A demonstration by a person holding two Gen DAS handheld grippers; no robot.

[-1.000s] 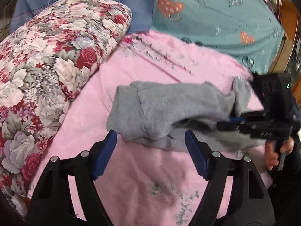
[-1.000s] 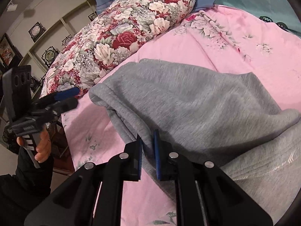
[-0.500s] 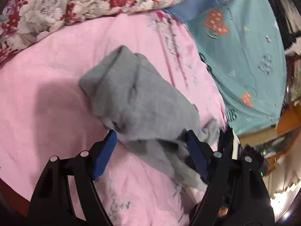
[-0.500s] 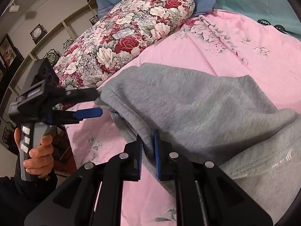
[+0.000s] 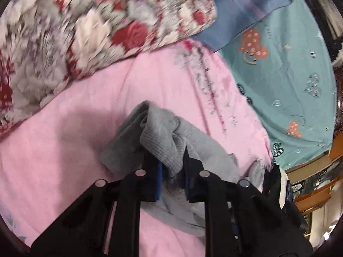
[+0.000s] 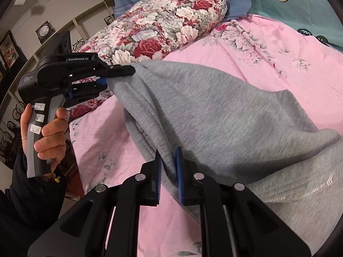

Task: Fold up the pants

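Grey sweatpants [image 6: 225,115] lie on a pink bedsheet [image 6: 278,60]. My left gripper [image 5: 171,167] is shut on a ribbed cuff of the pants [image 5: 163,141]; in the right wrist view it [image 6: 120,75] holds the far left corner of the pants, lifted a little. My right gripper [image 6: 168,171] is shut on a fold of the pants' near edge. The waistband with white print [image 6: 300,190] lies at the lower right.
A floral quilt roll [image 6: 163,25] lies along the far left of the bed. A blue pillow [image 5: 242,6] and a teal cover with hearts [image 5: 289,75] lie at the head. Shelves with framed pictures [image 6: 45,30] stand on the left wall.
My left gripper went from open above the pants to shut on the cuff at the far corner and lifted it. My right gripper kept its grip and place.
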